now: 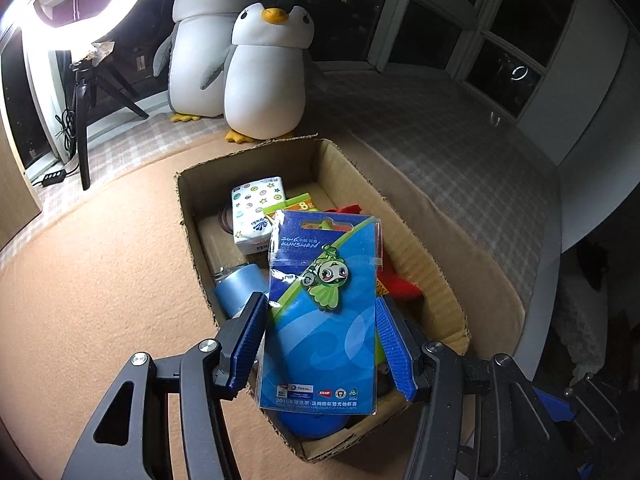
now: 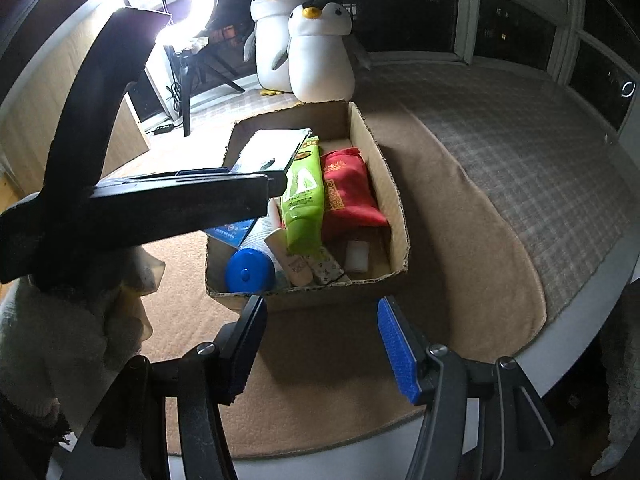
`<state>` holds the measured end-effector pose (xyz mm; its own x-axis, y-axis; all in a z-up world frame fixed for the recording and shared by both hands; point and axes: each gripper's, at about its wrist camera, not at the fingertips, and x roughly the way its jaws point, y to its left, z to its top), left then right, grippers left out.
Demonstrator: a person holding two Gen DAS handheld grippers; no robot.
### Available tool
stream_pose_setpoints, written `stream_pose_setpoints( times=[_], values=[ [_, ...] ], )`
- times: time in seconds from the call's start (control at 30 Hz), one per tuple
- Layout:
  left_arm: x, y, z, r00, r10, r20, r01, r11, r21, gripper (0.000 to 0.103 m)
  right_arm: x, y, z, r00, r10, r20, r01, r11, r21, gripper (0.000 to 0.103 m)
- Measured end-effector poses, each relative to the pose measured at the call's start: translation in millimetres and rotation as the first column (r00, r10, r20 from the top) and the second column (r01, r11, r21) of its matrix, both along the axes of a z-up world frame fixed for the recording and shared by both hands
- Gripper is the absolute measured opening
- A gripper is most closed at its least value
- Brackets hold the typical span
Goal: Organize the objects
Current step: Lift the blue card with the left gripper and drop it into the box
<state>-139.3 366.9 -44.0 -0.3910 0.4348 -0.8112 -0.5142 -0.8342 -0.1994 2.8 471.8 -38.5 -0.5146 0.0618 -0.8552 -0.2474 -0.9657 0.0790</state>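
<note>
An open cardboard box (image 1: 424, 240) sits on the tan blanket. My left gripper (image 1: 320, 340) is over the box's near end, its jaws closed on the two edges of a blue carded pin package (image 1: 320, 312) with a green mascot. In the box lie a white tissue pack (image 1: 258, 212), a blue bottle (image 1: 236, 288) and red and green packets. In the right wrist view the box (image 2: 396, 208) holds a green packet (image 2: 304, 196), a red bag (image 2: 346, 192) and a blue bottle cap (image 2: 248, 270). My right gripper (image 2: 320, 344) is open and empty, just before the box's near wall.
Two plush penguins (image 1: 264, 72) stand behind the box. A ring light on a tripod (image 1: 80, 92) stands at the back left. The left gripper's body (image 2: 132, 200) crosses the right wrist view over the box's left side. A checked cover (image 2: 520, 152) lies to the right.
</note>
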Motion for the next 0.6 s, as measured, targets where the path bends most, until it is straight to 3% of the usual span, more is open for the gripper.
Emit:
stream_pose_setpoints(
  times=[0.6],
  values=[
    [2.4,-16.6,9.6,1.0,0.02,0.004,-0.02,0.999,0.029,0.062,2.0,-13.5,0.8,1.0,0.022,0.003,-0.022,1.0,-0.01,0.054]
  ],
)
